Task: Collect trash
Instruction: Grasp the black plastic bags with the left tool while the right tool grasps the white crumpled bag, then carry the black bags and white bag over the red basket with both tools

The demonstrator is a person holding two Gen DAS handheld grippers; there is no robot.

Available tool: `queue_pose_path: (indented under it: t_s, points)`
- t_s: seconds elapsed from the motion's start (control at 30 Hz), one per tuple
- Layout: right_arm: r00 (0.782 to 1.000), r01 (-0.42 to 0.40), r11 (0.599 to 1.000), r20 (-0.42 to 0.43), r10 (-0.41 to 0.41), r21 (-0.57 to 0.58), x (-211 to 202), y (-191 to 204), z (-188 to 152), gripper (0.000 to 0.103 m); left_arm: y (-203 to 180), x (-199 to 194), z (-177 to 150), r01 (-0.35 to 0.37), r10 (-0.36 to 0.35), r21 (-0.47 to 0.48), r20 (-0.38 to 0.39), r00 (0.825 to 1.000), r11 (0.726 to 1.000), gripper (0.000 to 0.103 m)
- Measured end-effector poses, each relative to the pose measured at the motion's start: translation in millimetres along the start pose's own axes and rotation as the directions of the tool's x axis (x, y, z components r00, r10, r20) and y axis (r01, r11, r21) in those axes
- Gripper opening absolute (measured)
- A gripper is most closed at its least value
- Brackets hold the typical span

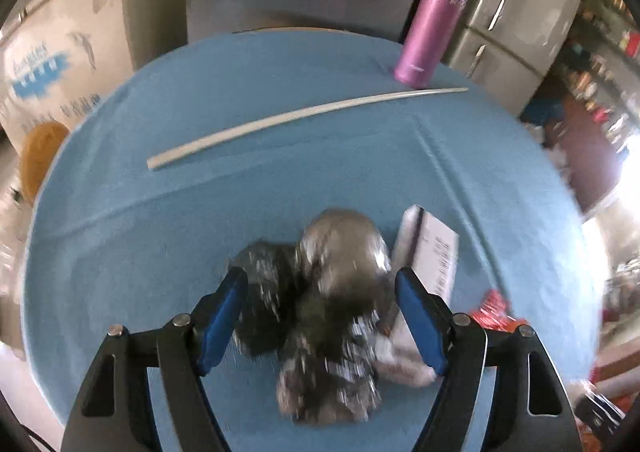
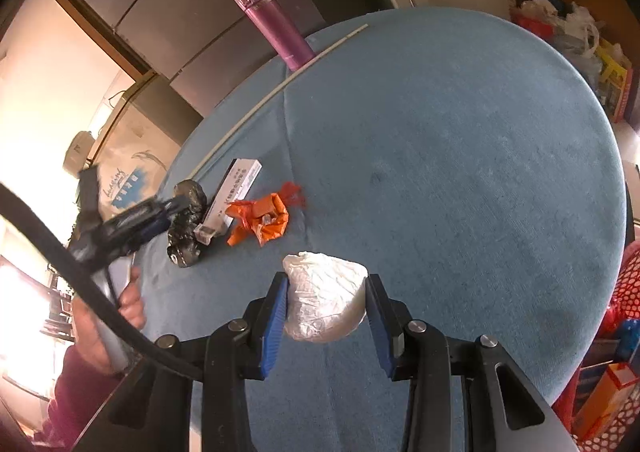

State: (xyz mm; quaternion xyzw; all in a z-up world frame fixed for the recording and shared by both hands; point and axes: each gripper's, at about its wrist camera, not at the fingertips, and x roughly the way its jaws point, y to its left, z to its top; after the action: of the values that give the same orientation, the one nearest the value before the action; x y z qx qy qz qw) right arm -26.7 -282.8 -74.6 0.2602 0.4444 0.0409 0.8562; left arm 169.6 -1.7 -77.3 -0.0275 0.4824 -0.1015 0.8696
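On the round blue table (image 1: 132, 236) lies a crumpled dark and silver foil wrapper (image 1: 340, 252), blurred, between the wide-apart blue pads of my left gripper (image 1: 320, 280), which is open. Beside it on the right are a white carton (image 1: 438, 252) and a red-orange wrapper (image 1: 494, 310). In the right wrist view my right gripper (image 2: 328, 280) is shut on a crumpled white wad (image 2: 324, 300) held over the table (image 2: 480, 132). The left gripper (image 2: 176, 204) shows there over the foil wrapper (image 2: 186, 236), with the carton (image 2: 236, 192) and orange wrapper (image 2: 260, 220) to its right.
A pink flask (image 1: 432, 24) stands at the table's far edge, with a long white strip (image 1: 300, 116) lying in front of it. Grey fridges (image 1: 508, 12) and a printed cardboard box (image 1: 44, 72) stand behind the table. Bags and boxes (image 2: 600, 64) crowd the floor on the right.
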Motion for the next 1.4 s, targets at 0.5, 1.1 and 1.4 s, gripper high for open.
queue_pose_path:
  t_s: [0.5, 1.1, 1.4]
  points:
    - [0.999, -0.042, 0.998, 0.029, 0.043, -0.041, -1, 17, -8, 0.041, 13, -67, -52, -0.001, 0.005, -0.047, 0.076, 0.997, 0.999, 0.034]
    - [0.99, -0.005, 0.992, 0.14, 0.023, -0.125, -55, 33, -30, 0.041, -88, -152, -118, 0.081, -0.113, 0.2, 0.154, 0.982, 0.976, 0.034]
    - [0.978, 0.024, 0.996, 0.208, -0.006, -0.086, -93, 10, -35, 0.041, -128, -169, -131, 0.065, -0.121, 0.288, 0.184, 0.975, 0.956, 0.034]
